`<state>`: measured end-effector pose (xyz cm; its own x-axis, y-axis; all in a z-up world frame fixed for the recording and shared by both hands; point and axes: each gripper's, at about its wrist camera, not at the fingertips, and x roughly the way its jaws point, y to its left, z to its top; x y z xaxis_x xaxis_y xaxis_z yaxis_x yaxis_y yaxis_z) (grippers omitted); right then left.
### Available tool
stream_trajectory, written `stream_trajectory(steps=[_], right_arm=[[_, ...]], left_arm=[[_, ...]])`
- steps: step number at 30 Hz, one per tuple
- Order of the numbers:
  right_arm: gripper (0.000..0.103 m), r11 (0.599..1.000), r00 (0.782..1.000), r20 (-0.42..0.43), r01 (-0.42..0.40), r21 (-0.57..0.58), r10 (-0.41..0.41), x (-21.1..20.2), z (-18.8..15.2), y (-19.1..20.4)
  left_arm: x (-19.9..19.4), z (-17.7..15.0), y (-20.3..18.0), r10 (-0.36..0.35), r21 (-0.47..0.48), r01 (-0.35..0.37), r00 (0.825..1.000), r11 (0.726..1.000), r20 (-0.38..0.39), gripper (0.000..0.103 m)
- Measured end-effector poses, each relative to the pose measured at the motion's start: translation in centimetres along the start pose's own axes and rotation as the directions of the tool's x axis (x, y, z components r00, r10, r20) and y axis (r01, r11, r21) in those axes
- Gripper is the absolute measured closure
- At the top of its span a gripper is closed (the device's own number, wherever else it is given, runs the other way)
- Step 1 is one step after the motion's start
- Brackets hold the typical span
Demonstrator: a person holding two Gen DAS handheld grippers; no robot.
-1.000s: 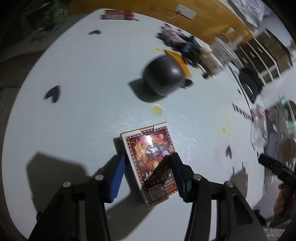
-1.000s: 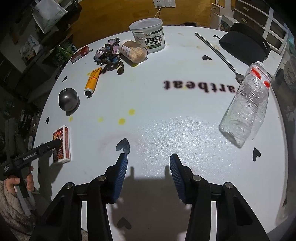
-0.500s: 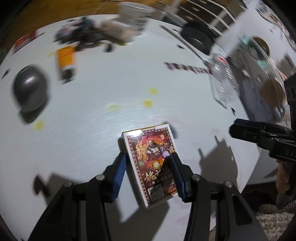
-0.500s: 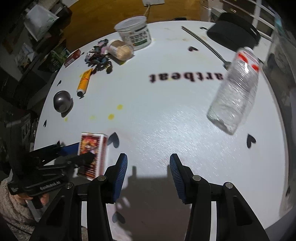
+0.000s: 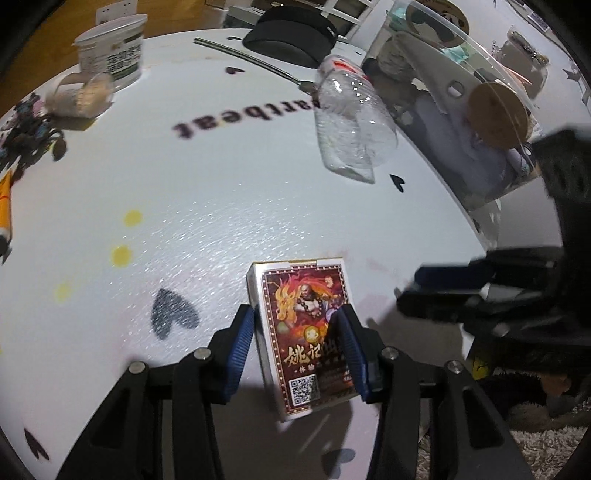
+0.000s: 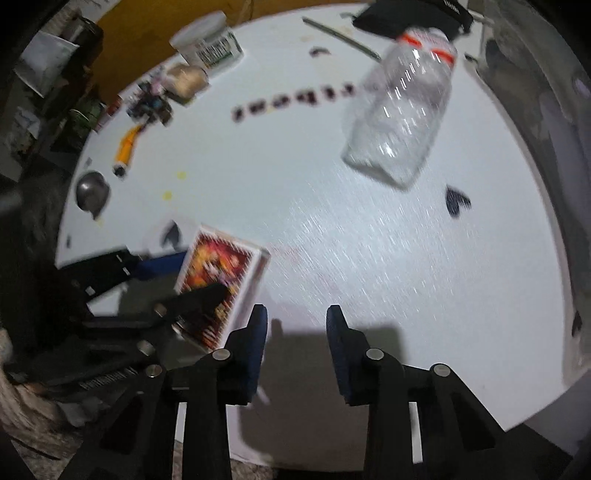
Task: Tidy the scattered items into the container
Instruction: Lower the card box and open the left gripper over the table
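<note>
My left gripper [image 5: 297,343] is shut on a red playing-card box [image 5: 303,325] and holds it above the round white table [image 5: 221,177]. In the right wrist view the same card box [image 6: 221,280] shows at the left, held by the left gripper [image 6: 177,280]. My right gripper [image 6: 295,321] is open and empty over the table's near edge. A clear storage container [image 5: 461,122] with items inside stands beyond the table's right edge. A clear plastic bottle [image 5: 343,129] lies on the table toward the container; it also shows in the right wrist view [image 6: 402,118].
On the table are a white tub [image 5: 110,55], a toppled toothpick jar [image 5: 79,98], an orange tube [image 6: 127,147], a dark metal bowl [image 6: 91,190], a pile of small dark items [image 6: 149,105], a metal rod [image 5: 251,55] and a black case [image 5: 291,35].
My left gripper has carried the card box to the right across the table, toward the right gripper and the container. The right gripper has swung slightly; the bottle appears closer.
</note>
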<state>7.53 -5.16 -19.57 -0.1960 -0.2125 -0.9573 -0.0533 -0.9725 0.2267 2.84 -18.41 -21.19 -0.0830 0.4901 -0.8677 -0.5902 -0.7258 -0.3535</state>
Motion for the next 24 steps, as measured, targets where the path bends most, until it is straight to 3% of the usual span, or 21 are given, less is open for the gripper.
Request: stream_trajectory(steps=[1,6,14,17,18,21,24], right_arm=[[0.080,1.000,1.000,-0.016,-0.003,0.001,0.003,0.4,-0.3,-0.1],[0.080,0.998,0.996,-0.063,-0.063,-0.019,0.061,1.6,-0.9,0.3],[0.080,0.990,0.989,-0.106,-0.111,-0.088,0.101,2.6,-0.9,2.4],[0.080,0.987,0.988,-0.109,-0.122,-0.107,0.110,2.9,-0.8,3.0],[0.080,0.985,0.987,-0.111,-0.127,-0.114,0.115,3.1,-0.7,3.3],[0.080,0.980,0.984,-0.120,-0.146,-0.139,0.129,3.5,-0.5,4.3],[0.080,0.975,0.980,-0.127,-0.169,-0.143,0.151,3.6,-0.1,4.8]], left_arm=[[0.0,0.1,-0.1,-0.002,0.007,0.002,1.000,1.000,-0.003,0.057],[-0.7,-0.3,-0.1,-0.012,0.020,0.012,1.000,1.000,-0.008,0.057],[-3.0,-3.6,0.0,0.041,0.066,-0.041,0.999,0.997,0.000,0.056],[-3.7,-4.9,0.1,0.055,0.074,-0.055,0.998,0.996,0.009,0.040],[-3.9,-5.3,0.1,0.059,0.078,-0.060,0.998,0.995,0.015,0.039],[-4.0,-5.8,-0.2,0.088,0.105,-0.090,0.996,0.990,0.026,0.039],[-3.7,-6.0,-1.0,0.170,0.174,-0.180,0.983,0.968,0.071,0.039]])
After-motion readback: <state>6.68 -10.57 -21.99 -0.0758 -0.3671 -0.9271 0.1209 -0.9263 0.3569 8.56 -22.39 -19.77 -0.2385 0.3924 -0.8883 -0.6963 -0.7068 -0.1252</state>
